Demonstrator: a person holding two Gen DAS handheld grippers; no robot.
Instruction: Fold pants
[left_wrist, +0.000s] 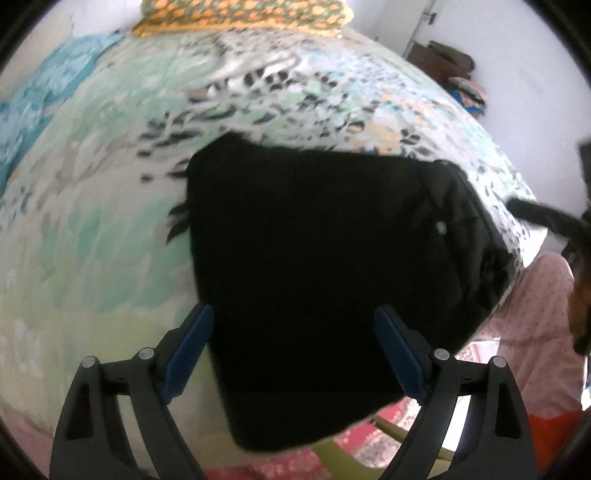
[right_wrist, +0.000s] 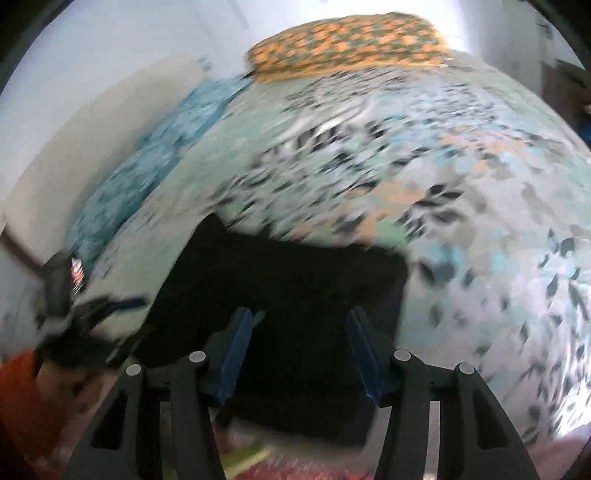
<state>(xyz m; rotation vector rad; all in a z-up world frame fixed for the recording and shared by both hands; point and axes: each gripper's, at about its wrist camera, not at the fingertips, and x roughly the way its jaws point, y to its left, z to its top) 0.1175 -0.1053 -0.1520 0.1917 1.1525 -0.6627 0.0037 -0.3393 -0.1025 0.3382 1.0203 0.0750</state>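
The black pants (left_wrist: 314, 240) lie folded into a compact, roughly square bundle on the leaf-patterned bed sheet (left_wrist: 110, 221), at the bed's near edge. A button shows near the bundle's right side. My left gripper (left_wrist: 293, 312) hovers over the bundle's near part, wide open and holding nothing. In the blurred right wrist view the pants (right_wrist: 295, 273) lie beneath my right gripper (right_wrist: 299, 314). Its jaws stand partly apart with no cloth pinched between the blue pads (right_wrist: 236, 354). The left gripper (right_wrist: 92, 310) appears as a dark blur at the left.
An orange patterned pillow (left_wrist: 243, 14) lies at the far end of the bed, with a blue cloth (left_wrist: 37, 92) along its left side. Below the bed edge are a red rug (left_wrist: 369, 435) and a person's pink clothing (left_wrist: 535, 332). Furniture with piled clothes (left_wrist: 454, 74) stands far right.
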